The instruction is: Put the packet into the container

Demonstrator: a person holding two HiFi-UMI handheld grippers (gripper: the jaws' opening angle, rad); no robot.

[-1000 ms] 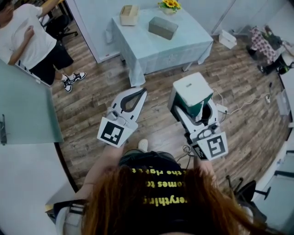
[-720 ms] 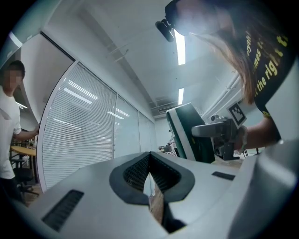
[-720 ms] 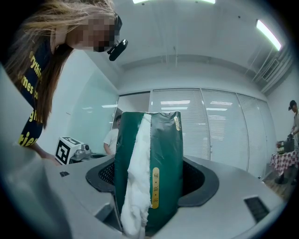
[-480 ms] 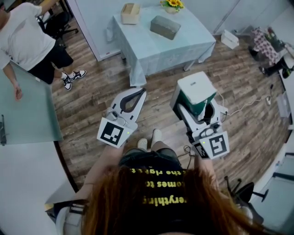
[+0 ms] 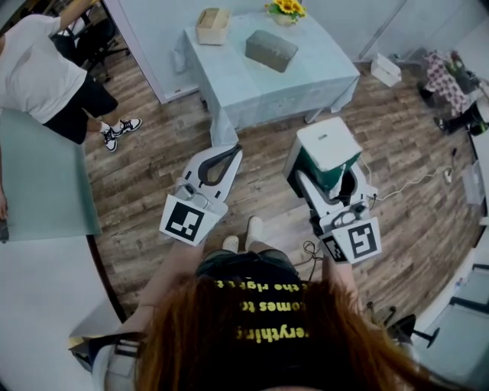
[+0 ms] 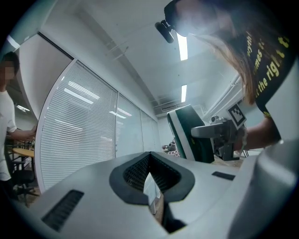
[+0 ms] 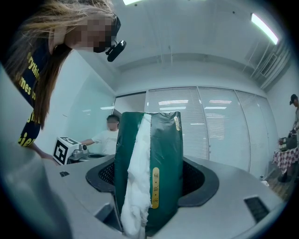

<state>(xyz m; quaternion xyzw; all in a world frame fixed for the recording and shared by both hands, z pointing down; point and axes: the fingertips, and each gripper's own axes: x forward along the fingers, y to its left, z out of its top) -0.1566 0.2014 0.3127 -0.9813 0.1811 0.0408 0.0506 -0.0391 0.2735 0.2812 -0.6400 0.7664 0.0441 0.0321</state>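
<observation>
Right gripper [image 5: 325, 169] is clamped on the packet [image 5: 327, 142], jaws spread wide on its two broad sides. The packet is dark green film with a white panel on the face toward the head camera. In the right gripper view a white crumpled strip runs down the packet's [image 7: 166, 158] front, beside a small gold label with print (too small to read). It's held out over the wood floor [image 5: 160, 168], well short of the table's [image 5: 306, 80] near edge.

Left gripper [image 5: 234, 151] is closed, tips meeting, nothing between the pads [image 6: 140, 169].

On the table: grey container [image 5: 270, 50] mid-table toward the far edge, cardboard box [image 5: 212, 25] at the far-left corner, sunflowers [image 5: 283, 8] on the far edge.
</observation>
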